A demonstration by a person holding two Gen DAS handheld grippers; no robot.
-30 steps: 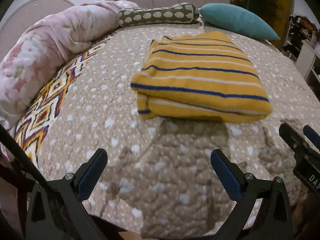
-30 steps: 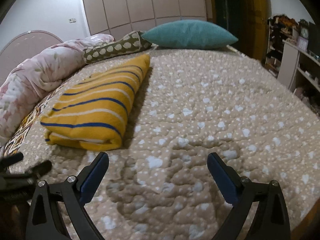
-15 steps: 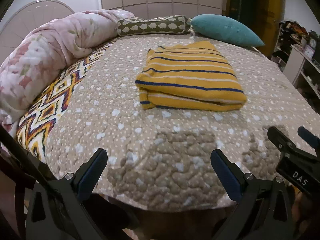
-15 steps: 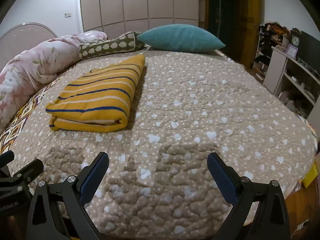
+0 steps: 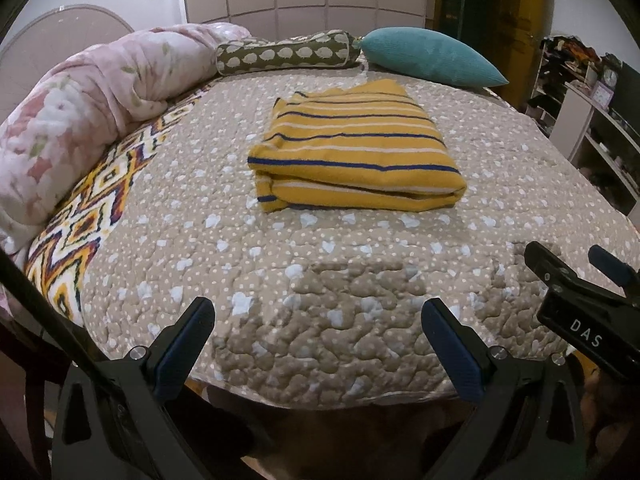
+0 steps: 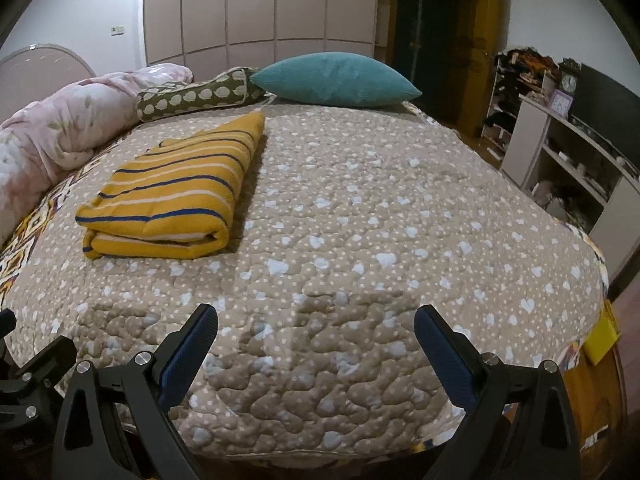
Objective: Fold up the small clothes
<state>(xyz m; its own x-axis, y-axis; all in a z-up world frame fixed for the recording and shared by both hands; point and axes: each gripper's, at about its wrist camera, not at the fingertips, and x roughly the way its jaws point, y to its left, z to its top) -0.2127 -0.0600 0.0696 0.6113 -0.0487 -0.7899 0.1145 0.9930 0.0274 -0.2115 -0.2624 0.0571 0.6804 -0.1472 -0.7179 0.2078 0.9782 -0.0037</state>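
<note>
A yellow garment with blue and white stripes (image 5: 356,152) lies folded into a flat rectangle on the beige quilted bed (image 5: 320,264). It also shows in the right wrist view (image 6: 176,192), to the left. My left gripper (image 5: 318,332) is open and empty, held back over the bed's near edge, well short of the garment. My right gripper (image 6: 316,340) is open and empty too, over the near edge and to the right of the garment. It also shows at the right of the left wrist view (image 5: 568,268).
A pink floral duvet (image 5: 80,120) is rolled along the bed's left side. A patterned bolster (image 5: 288,54) and a teal pillow (image 5: 432,56) lie at the far end. White shelves (image 6: 568,160) stand to the right of the bed.
Both grippers have drawn back from the garment toward the bed's near edge, so the garment looks smaller and farther. Both stay open. The garment has not moved.
</note>
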